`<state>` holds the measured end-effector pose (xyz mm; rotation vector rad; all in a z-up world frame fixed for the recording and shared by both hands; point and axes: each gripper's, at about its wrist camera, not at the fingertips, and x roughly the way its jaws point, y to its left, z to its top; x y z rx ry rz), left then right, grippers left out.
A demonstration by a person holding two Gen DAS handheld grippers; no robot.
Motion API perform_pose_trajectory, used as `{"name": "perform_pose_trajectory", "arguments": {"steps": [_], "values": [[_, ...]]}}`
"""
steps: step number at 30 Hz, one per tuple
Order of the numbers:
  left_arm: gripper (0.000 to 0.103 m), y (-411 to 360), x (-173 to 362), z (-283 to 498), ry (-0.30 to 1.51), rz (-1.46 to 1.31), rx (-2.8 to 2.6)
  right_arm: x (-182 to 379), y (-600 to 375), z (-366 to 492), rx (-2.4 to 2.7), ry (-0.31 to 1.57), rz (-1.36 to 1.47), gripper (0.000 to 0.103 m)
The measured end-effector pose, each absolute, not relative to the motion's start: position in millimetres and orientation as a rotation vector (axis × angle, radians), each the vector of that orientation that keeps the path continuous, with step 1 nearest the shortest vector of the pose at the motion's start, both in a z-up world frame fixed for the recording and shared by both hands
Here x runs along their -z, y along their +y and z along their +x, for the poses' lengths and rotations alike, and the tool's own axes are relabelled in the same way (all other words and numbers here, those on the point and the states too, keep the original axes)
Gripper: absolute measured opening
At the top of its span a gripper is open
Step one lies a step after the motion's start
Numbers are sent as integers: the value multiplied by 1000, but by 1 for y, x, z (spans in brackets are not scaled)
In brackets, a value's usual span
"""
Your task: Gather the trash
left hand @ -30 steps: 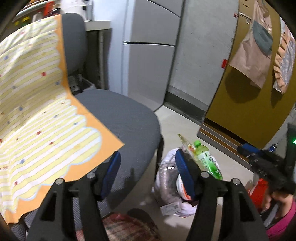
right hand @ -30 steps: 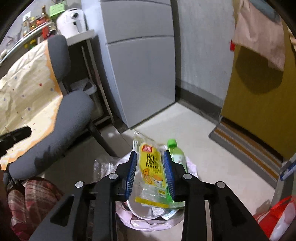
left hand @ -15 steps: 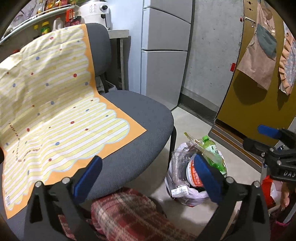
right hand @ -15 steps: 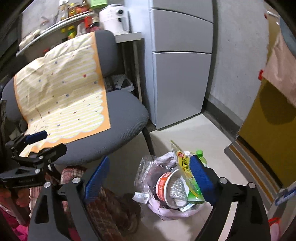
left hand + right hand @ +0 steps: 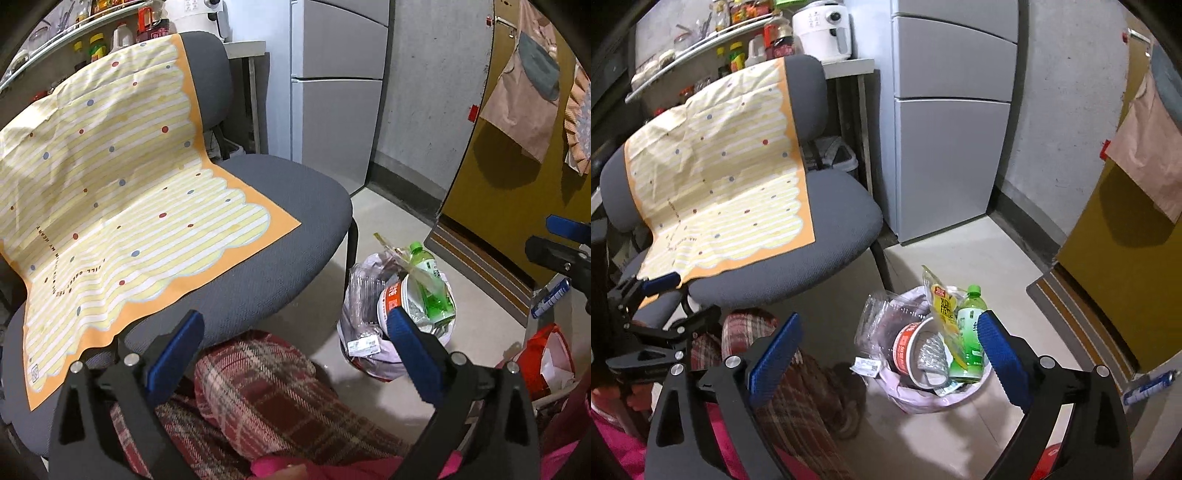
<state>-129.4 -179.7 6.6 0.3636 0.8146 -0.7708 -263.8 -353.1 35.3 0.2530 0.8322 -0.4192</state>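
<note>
Both grippers' fingers (image 5: 775, 354) spread wide and empty, the right still opening, above stuffed trash bag (image 5: 916, 395) on floor, yellow wrapper (image 5: 942, 302) upright inside

Home kitchen corner: grey fridge (image 5: 949, 122), air fryer (image 5: 823, 31) on a counter, shelf of sauce bottles (image 5: 701, 40), apron (image 5: 524, 74) on the door, concrete wall.
</note>
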Motion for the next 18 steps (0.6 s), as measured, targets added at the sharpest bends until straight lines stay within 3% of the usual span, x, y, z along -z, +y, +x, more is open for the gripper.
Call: {"name": "perform_pose_trajectory", "arguments": {"steps": [18], "values": [[96, -179, -9, -129, 808, 361, 742, -35, -349, -264, 406, 837, 237, 94]]}}
